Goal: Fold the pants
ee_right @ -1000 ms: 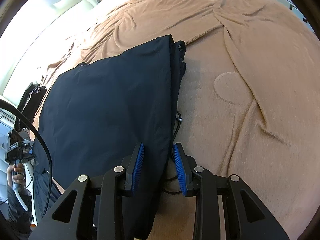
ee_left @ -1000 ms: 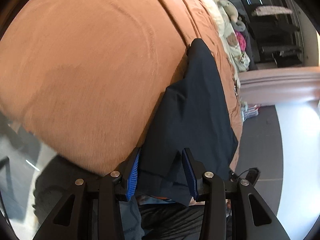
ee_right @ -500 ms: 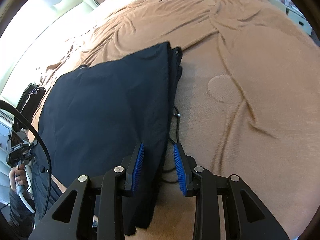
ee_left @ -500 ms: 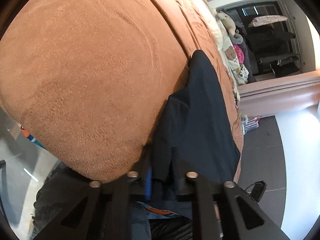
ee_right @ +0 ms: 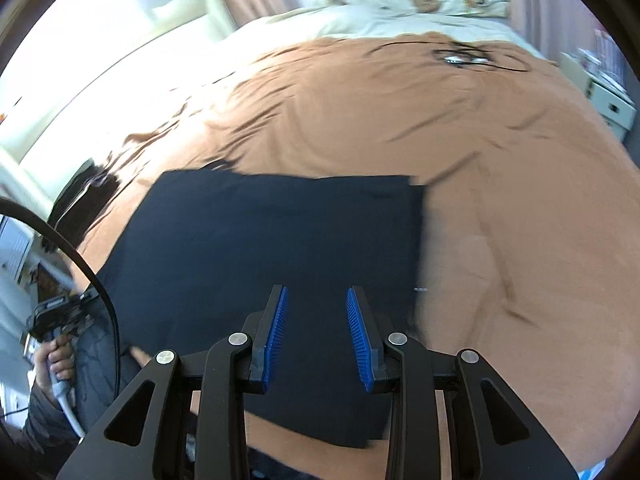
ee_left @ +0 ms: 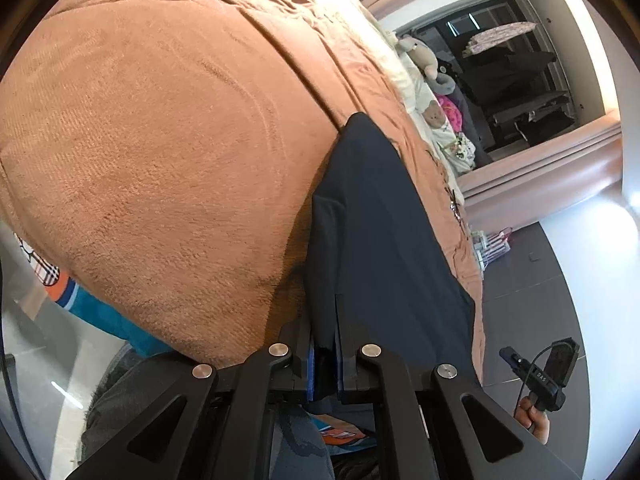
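pants (ee_left: 384, 240) pinched in left claw (ee_left: 324, 364), under right claw (ee_right: 316, 332)

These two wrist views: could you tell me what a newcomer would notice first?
The dark pants stand out, lying folded flat on the brown blanket that covers the bed. The left hand-held gripper is shut on the pants' near edge, while the right hand-held gripper hangs open above them. Stuffed toys sit at the bed's far end.

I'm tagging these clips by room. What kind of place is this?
Most likely a bedroom: the pants lie on a bed's brown blanket, with stuffed toys by the pillows and a wardrobe beyond.
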Demonstrator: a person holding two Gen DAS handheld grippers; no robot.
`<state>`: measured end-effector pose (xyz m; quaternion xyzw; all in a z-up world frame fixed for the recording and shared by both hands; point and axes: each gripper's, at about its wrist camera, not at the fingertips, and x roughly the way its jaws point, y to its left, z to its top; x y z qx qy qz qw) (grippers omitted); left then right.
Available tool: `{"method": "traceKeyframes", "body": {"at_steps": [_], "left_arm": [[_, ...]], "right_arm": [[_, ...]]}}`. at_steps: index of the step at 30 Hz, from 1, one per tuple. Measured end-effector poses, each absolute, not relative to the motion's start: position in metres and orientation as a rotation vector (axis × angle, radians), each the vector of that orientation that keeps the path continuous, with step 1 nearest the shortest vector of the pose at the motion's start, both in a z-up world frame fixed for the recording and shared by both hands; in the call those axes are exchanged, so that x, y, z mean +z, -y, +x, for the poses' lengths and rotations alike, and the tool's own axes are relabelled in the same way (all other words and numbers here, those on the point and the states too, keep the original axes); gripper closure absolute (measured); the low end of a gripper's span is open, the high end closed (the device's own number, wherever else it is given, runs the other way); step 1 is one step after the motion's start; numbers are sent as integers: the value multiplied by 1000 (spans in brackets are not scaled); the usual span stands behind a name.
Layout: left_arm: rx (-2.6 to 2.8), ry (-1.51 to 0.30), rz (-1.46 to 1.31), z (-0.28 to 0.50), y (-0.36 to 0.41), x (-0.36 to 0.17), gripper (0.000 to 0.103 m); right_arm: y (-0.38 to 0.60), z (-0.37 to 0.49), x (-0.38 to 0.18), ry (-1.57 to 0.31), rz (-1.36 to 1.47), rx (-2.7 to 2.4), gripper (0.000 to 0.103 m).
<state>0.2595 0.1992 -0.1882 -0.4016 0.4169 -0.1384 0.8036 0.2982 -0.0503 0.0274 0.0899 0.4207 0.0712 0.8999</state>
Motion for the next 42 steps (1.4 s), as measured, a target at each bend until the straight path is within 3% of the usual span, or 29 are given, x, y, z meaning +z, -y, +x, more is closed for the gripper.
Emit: {"method": "traceKeyframes", "body": {"at_steps": [8,20,42], "left_arm": [[-304,-908,-862,261,-192,-188,97],[-300,-900,-912,259,-197,-193,97],[-296,-914,-909,263,-193,-192,96]], "right_arm": [[-22,336,0,-956,145,287,82],[-83,409,-46,-1062,42,415,82],[-84,517,-54,-1069,18,181,89]]}}
